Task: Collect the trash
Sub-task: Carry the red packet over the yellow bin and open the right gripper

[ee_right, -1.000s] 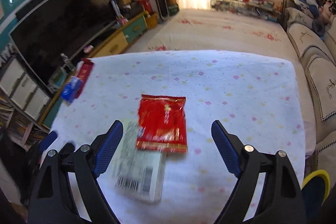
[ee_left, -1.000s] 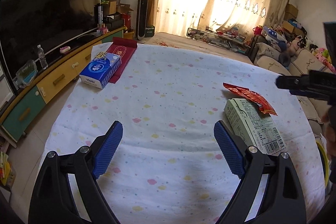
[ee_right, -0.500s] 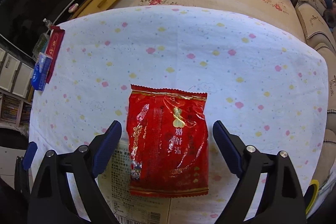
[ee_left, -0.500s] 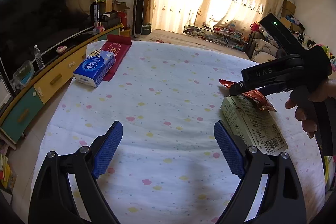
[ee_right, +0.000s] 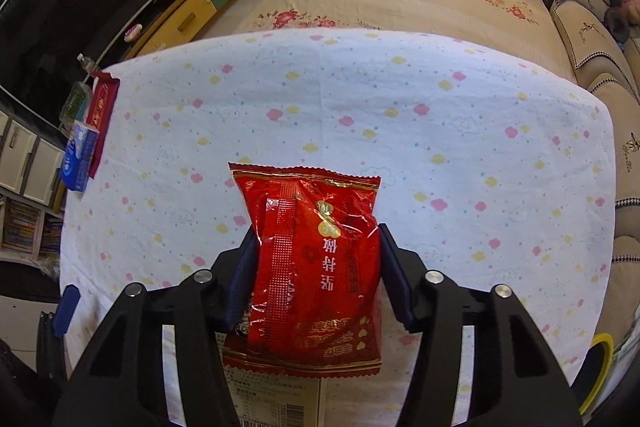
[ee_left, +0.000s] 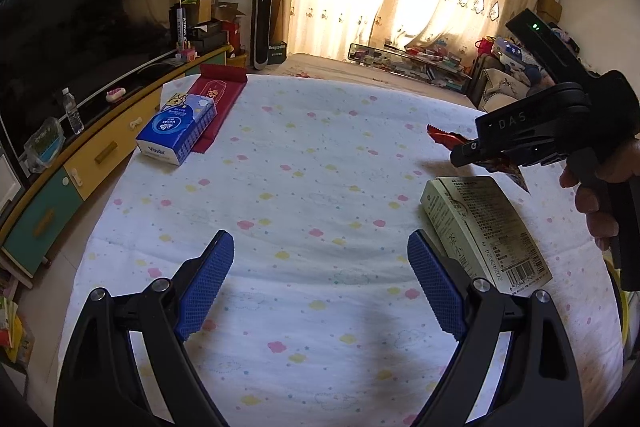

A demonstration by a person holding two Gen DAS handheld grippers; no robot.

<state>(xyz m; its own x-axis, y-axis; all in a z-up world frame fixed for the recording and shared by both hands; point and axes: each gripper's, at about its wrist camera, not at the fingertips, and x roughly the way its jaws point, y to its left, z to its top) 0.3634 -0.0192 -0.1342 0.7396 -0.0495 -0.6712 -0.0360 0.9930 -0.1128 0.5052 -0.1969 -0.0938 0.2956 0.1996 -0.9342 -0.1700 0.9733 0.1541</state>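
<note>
Spotted tablecloth (ee_left: 320,187) carries tissue pack (ee_left: 176,131), red mat (ee_left: 218,99), carton (ee_left: 488,227).

"Vinda" stands on the blue tissue box (ee_left: 176,133), "DAS" on the right hand-held gripper (ee_left: 516,143), "Deegoo" on the dark box (ee_left: 277,51).

One red snack packet (ee_right: 316,259), one pale carton (ee_left: 486,227), one tissue box (ee_left: 176,131), perhaps one red envelope (ee_left: 218,99).

Your left gripper (ee_left: 320,287) shows black arms, blue ribbed pads (ee_left: 206,285) and silver screws; your right gripper (ee_right: 316,279) matches it, its black body lettered "DAS" with a green light.
</note>
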